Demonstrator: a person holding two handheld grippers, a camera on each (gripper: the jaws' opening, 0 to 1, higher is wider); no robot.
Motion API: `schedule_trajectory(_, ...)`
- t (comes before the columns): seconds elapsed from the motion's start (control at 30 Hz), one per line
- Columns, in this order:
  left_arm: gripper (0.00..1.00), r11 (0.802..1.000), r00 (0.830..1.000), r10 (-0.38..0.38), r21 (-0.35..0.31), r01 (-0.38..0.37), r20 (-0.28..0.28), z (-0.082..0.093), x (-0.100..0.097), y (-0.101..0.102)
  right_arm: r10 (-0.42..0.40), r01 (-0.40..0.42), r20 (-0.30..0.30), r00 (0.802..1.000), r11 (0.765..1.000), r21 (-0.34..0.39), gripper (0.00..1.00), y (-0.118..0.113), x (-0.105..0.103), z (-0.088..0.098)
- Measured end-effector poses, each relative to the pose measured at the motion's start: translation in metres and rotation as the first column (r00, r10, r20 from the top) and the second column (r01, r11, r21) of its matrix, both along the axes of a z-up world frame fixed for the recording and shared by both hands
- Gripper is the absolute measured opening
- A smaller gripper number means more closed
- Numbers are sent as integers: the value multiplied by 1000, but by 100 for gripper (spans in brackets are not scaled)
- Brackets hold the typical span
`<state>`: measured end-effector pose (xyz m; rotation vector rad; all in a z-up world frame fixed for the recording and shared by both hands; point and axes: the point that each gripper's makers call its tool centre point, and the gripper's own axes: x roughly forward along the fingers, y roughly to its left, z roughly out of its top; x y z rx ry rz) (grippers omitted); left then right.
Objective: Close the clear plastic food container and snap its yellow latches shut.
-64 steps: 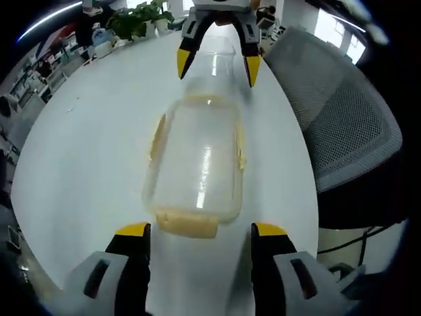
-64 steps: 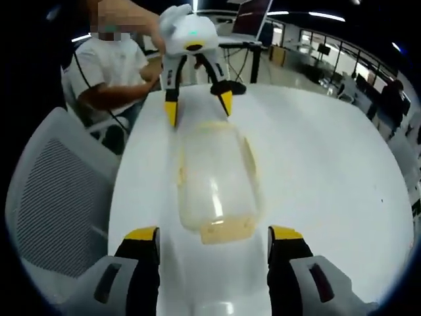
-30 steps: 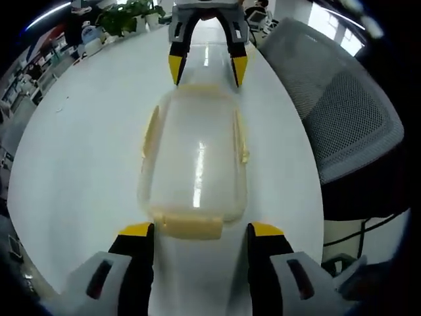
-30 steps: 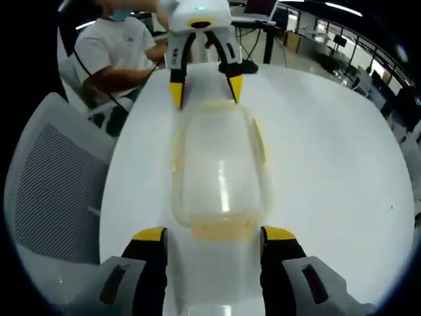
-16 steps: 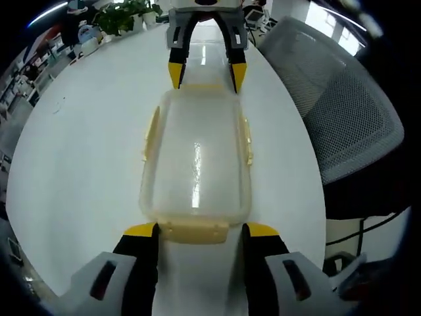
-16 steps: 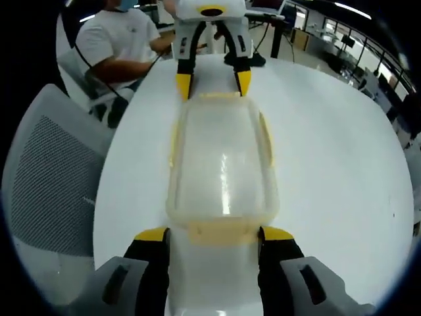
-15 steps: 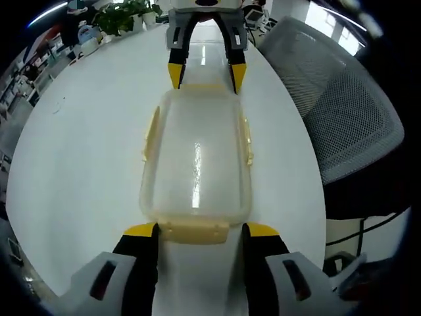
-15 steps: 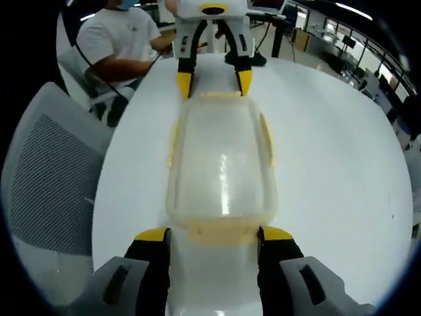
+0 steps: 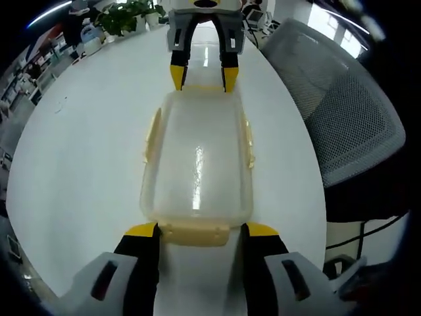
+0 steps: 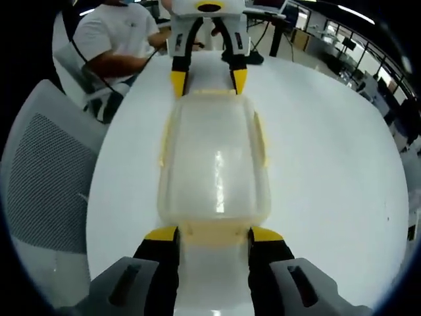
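Container (image 9: 196, 164) is laid flat on the white table (image 9: 79, 151), lid on, with yellow latches seen at both ends and along both long sides (whether they're clicked down can't be told). Left gripper (image 9: 195, 230) is set at one short end, jaws spread wide either side of the end latch (image 9: 193, 233). Right gripper (image 10: 213, 234) is placed the same way at the opposite end, nothing gripped. Mesh chair (image 9: 342, 112) is parked just beside the table

No legible text or labels.
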<state>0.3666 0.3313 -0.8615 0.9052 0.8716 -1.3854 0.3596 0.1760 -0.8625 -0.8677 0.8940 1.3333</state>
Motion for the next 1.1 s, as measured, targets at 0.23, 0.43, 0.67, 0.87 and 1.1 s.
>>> schedule_trajectory(0.23, 38, 1000, 999, -31, -3, 31, -12, 1, 0, 0, 29, -29, -5, 1000, 999, -45, 39, 0, 0, -2)
schedule_trajectory(0.43, 39, 997, 999, -32, 72, 33, -16, -1, 5, 1, 28, -29, -12, 1000, 996, -84, 39, 0, 1, -3)
schedule_trajectory(0.67, 39, 997, 999, -36, 69, 37, -15, 0, 6, 5, 21, -23, -16, 1000, 995, -95, 39, 1, 1, -2)
schedule_trajectory(0.87, 39, 998, 999, -30, 59, 31, -11, -1, 5, 4, 34, -37, -20, 999, 993, -116, 39, 0, 2, -3)
schedule_trajectory(1.1, 40, 990, 999, -39, 133, 40, -10, -2, 5, 3, 56, -57, -17, 998, 995, -79, 40, -1, 2, -3)
